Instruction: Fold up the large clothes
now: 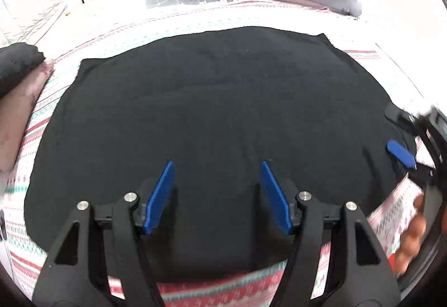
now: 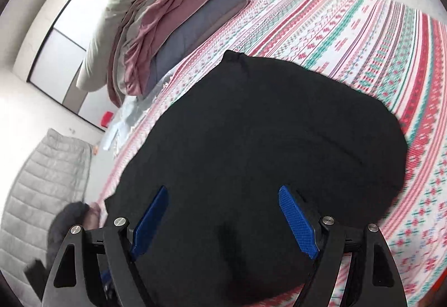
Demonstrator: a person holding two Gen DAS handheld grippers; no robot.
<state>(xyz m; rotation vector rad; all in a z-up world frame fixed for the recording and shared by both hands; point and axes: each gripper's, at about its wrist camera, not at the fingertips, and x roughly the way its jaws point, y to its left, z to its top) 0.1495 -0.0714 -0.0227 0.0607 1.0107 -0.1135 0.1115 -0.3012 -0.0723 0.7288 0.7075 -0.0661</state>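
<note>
A flat black fabric garment (image 1: 206, 111) is spread on the red-and-green patterned bedspread (image 2: 377, 42). Both the left gripper (image 1: 218, 192) and right gripper (image 2: 223, 220) are held wide-jawed above it, gripping nothing. Only the top layer might be pinched, skewing the fold.

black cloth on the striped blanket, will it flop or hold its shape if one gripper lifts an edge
The flat black fabric garment lies limp, following the patterned striped blanket, so it will probably droop and fold when lifted. It looks thin, hence likely light. Pushed, it would probably bunch rather than slide.
</note>
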